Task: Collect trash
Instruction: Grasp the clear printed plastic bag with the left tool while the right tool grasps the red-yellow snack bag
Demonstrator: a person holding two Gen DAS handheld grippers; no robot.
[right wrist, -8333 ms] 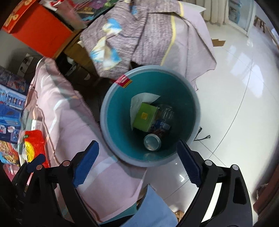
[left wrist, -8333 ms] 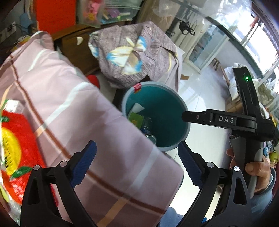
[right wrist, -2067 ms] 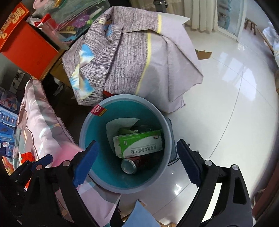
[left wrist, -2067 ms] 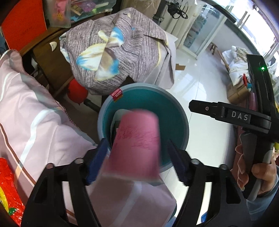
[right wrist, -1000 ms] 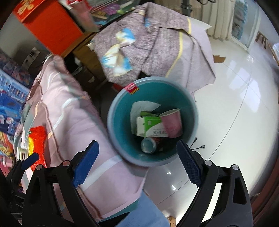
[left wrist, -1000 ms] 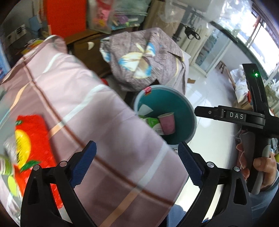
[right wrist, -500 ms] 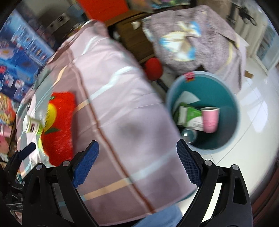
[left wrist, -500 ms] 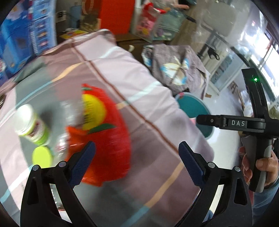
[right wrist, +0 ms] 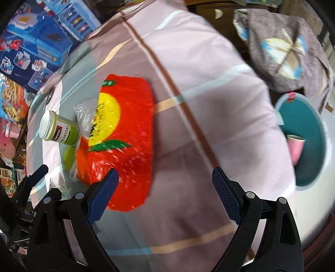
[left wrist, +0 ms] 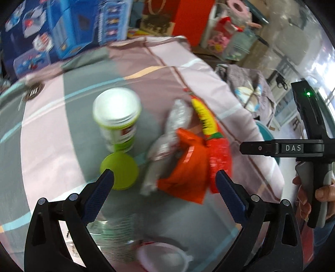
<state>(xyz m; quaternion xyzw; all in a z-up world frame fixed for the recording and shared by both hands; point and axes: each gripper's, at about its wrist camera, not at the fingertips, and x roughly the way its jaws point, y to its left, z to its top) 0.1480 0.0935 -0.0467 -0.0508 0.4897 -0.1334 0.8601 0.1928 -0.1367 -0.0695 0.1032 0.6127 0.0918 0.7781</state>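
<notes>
Between left gripper jaws, gaping wide and empty: lying crinkly orange wrapper, probably featherlight, slippery; pinching its bunched middle.

This looks like a lived-in room of a home, cluttered and used partly for storage. A table is covered with a pink, grey and brown striped cloth like bedding. Blue toy boxes with cartoon pictures are stacked along one side, next to a red box and clear containers of small items. A patterned cloth drapes some furniture beside a teal waste bin on a glossy white tiled floor, with bright glass doors beyond.
</notes>
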